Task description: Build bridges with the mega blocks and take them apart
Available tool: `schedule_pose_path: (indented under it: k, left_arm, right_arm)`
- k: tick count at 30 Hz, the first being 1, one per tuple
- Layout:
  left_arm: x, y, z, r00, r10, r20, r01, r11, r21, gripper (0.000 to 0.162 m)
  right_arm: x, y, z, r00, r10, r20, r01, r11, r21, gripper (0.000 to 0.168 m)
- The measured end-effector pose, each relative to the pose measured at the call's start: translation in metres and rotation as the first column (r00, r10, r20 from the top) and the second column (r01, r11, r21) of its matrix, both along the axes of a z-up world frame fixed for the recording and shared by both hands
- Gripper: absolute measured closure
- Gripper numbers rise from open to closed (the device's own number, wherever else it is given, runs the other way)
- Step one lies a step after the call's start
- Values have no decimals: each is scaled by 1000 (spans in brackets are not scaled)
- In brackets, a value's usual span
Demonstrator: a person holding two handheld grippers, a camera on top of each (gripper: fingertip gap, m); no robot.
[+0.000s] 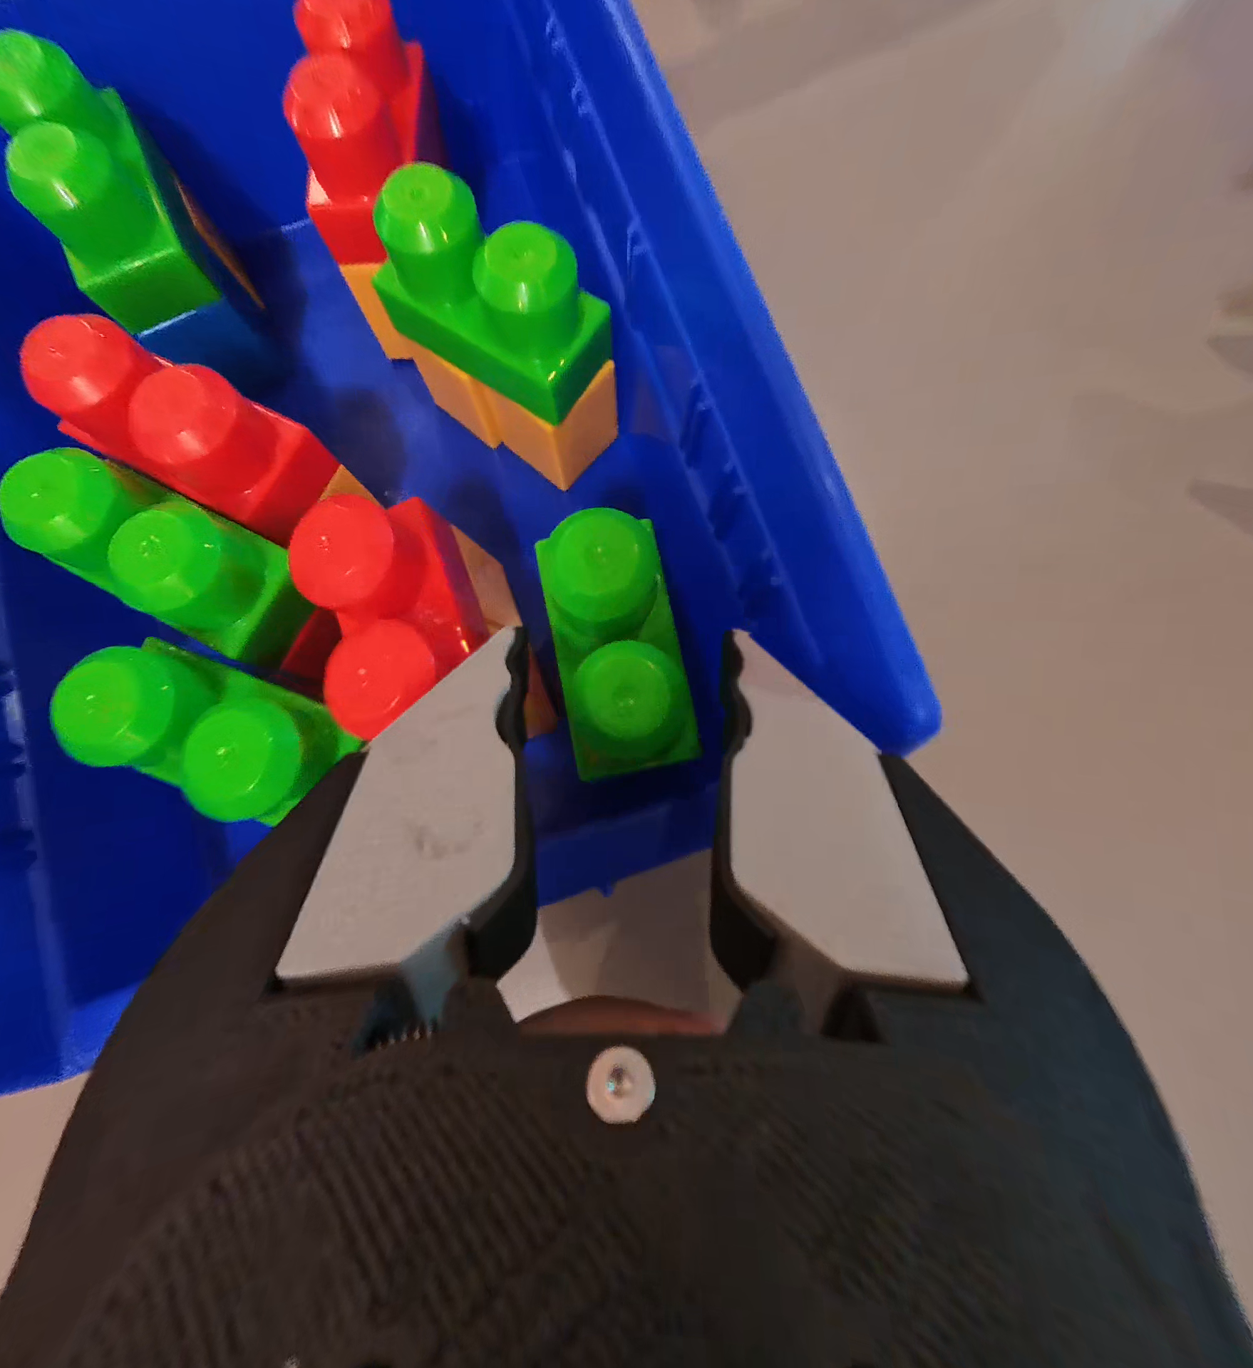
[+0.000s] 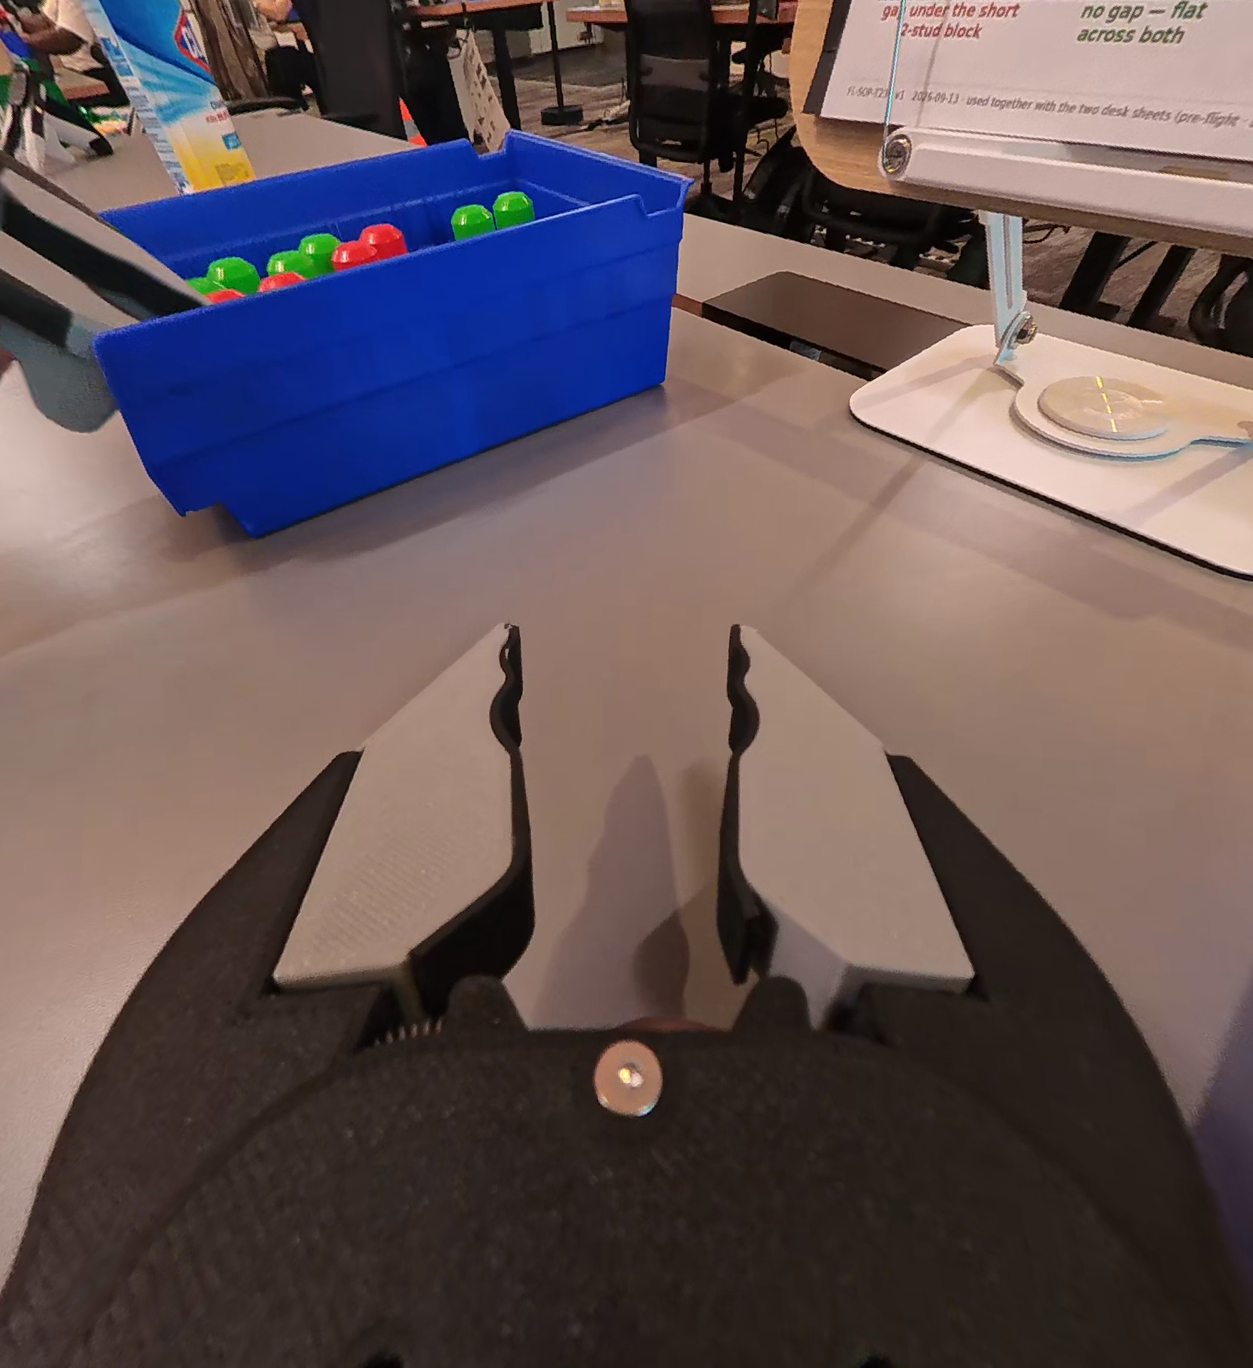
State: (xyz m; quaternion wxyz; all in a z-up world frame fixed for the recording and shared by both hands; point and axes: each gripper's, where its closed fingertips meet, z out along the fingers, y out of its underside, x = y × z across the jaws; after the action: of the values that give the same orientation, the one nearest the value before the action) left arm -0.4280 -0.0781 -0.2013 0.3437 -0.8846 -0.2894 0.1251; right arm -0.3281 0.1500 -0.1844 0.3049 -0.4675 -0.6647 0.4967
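Left tool (image 1: 622,636) spread wide, empty, above small green two-stud plastic block (image 1: 620,644) in blue plastic bin (image 1: 794,444) on grey tabletop (image 2: 683,555). Block likely light, rigid, slick: pinch flat sides below studs. Right tool (image 2: 623,629) wide, empty, over tabletop.

A grey table (image 2: 683,562) fills the foreground, a white stand (image 2: 1097,474) with a printed sheet (image 2: 1097,66) resting on its right side, while behind it lie more desks (image 2: 490,11), dark office chairs (image 2: 675,81) and a dim carpeted floor (image 2: 579,70).
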Motion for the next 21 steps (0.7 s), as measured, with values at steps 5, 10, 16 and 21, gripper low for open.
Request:
schedule_pose_path:
  k: [5, 10, 16, 21]
  left_arm:
    - [-6, 4, -13, 1000, -1, 31, 3, 998, -55, 123]
    - [-13, -2, 1, 1000, 16, -27, -18, 998, -58, 128]
    - [-22, -15, 45, 990, 46, -133, -39, 998, 49, 128]
    - [-11, -9, 100, 979, 58, -197, -14, 976, 217, 128]
  right_arm:
    - [0, 0, 0, 1000, 2, -1, -2, 1000, 6, 115]
    - [0, 1, 2, 1000, -1, -4, 1, 1000, -9, 115]
    - [0, 0, 3, 1000, 2, -6, -2, 1000, -3, 115]
    - [0, -1, 2, 1000, 6, -3, -6, 1000, -10, 115]
